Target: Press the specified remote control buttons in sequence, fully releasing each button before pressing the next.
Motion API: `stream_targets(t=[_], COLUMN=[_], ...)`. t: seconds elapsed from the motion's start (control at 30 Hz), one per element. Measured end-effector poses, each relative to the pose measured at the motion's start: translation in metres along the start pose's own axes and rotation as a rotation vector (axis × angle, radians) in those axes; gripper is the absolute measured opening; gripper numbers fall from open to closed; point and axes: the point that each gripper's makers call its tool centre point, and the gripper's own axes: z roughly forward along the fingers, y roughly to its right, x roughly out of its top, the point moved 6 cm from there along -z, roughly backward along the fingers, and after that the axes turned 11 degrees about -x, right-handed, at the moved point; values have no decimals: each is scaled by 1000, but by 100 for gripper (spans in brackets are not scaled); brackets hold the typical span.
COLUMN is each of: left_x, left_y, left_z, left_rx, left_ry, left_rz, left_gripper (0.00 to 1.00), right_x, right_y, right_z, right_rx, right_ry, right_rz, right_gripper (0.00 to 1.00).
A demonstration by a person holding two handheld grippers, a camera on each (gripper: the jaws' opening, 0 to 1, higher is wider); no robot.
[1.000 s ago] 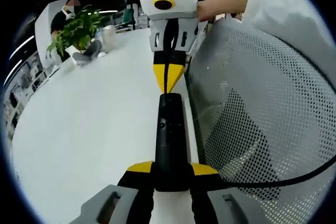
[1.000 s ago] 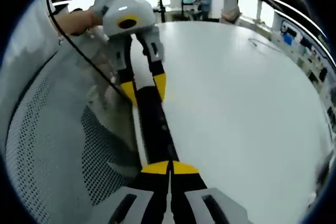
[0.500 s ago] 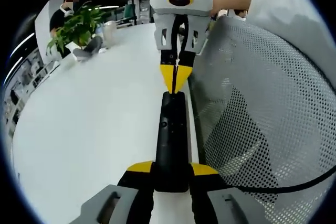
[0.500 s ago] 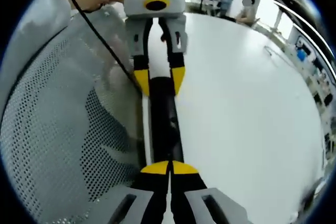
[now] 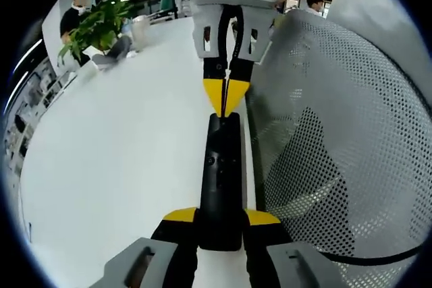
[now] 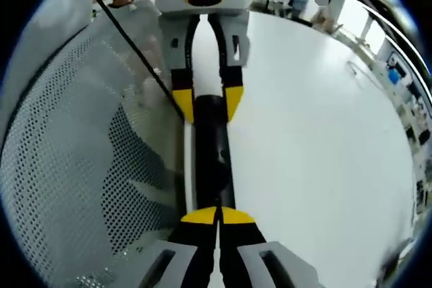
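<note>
Holding remote (image 5: 221, 180) at its near end, left gripper (image 5: 221, 218) fingers clamped on it, at tabletop (image 5: 121, 153) right edge | right gripper (image 5: 227, 96) fingers closed, empty, tip touching remote's far end | advice: press straight down, lift fully clear before next button

black remote (image 5: 220, 180), yellow-tipped claw (image 5: 227, 108), white table (image 5: 115, 160), perforated grey chair (image 5: 337, 133)

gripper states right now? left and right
Left gripper: shut on the near end of the black remote.
Right gripper: jaws shut, empty, tips at the remote's other end.
</note>
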Motion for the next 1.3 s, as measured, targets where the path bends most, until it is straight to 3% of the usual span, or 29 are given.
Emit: stream_targets(t=[0.17, 0.5, 0.57, 0.8, 0.9, 1.0, 1.1, 1.23, 1.3], left_x=[0, 1, 1, 0, -2, -2, -1, -2, -3], left_y=[1, 3, 3, 3, 2, 2, 2, 1, -1], left_z=[-1, 0, 0, 0, -1, -1, -1, -1, -2], left_rx=[12, 23, 25, 27, 25, 22, 21, 13, 3], left_ry=[-15, -25, -34, -21, -1, 7, 1, 14, 24], left_rz=[-13, -24, -29, -29, -32, -30, -33, -37, -46], left_gripper=[25, 25, 25, 25, 25, 25, 25, 24, 24], right_x=[-3, 10, 9, 4, 6, 7, 9, 11, 11], right_y=[-2, -4, -4, 0, 0, 4, 4, 4, 7], right_z=[0, 2, 4, 2, 3, 4, 4, 5, 6], right_rx=[-32, -8, -21, -22, -8, 27, 36, 36, 70], right_ry=[82, 98, 95, 56, 38, 7, -10, -7, -5], right_rz=[44, 64, 10, 11, -42, 21, -98, -109, -50], right_gripper=[0, 0, 0, 0, 0, 0, 0, 0, 0])
